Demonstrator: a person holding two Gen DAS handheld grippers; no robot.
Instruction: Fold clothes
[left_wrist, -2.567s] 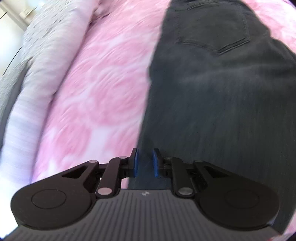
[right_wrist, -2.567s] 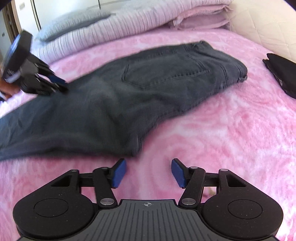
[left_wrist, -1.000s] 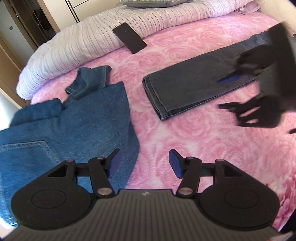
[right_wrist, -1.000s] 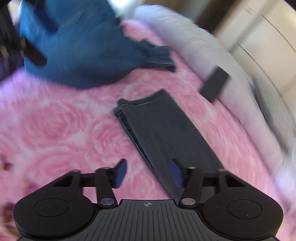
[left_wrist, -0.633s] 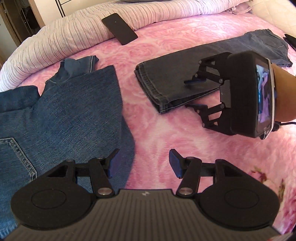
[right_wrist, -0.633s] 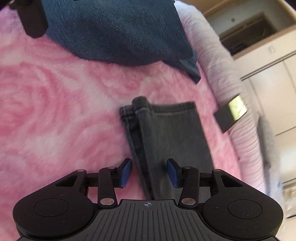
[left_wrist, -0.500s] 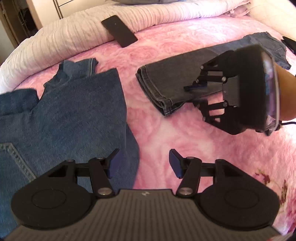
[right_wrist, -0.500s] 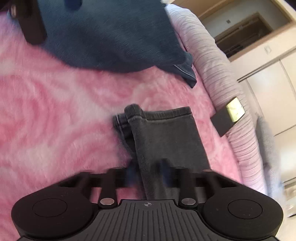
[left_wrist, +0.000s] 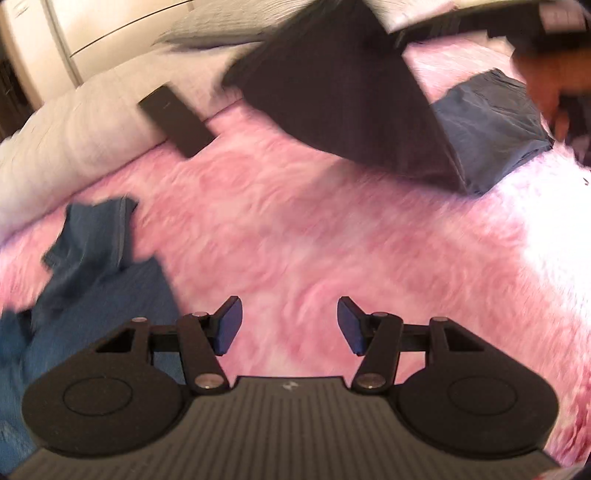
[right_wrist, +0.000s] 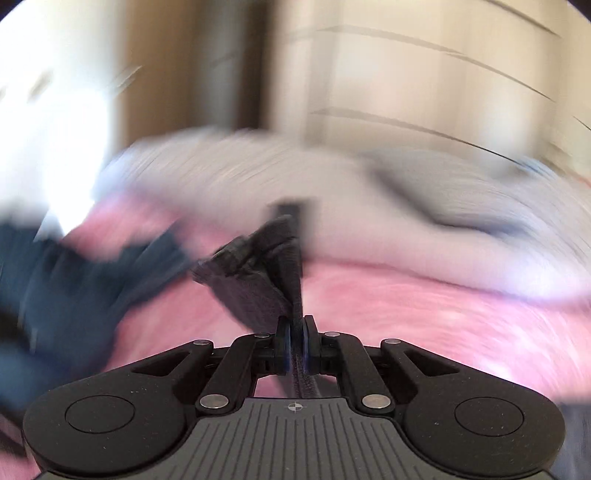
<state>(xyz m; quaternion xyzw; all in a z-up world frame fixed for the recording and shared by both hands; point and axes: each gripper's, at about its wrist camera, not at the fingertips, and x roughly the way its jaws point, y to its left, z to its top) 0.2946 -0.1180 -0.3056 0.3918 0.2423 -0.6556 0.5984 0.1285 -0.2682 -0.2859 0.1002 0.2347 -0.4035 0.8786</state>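
Blue pads (right_wrist: 284, 341) of the right gripper (right_wrist: 294, 343) are pinched tight on the hem edge of the grey jeans (right_wrist: 258, 280), the jaws having just closed on that cloth, which rises bunched and folded from between them. Seen from the left wrist, the same grey jeans (left_wrist: 343, 92) hang lifted as a dark sheet above the pink blanket (left_wrist: 314, 229), their lower part still lying on the blanket at the right, beside the person's hand (left_wrist: 550, 85). Left gripper (left_wrist: 290, 325) fingers stand apart and hold nothing, hovering over a bare stretch of pink blanket. Blue jeans (left_wrist: 92, 266) lie crumpled on the blanket just left of that gripper, one edge close to its left finger. Between the blue jeans and the grey jeans the blanket is wide and uncovered. Farther up, a dark phone (left_wrist: 177, 120) rests at the blanket's far border on the pale striped duvet (left_wrist: 74, 133), with cupboard doors (left_wrist: 122, 37) behind.
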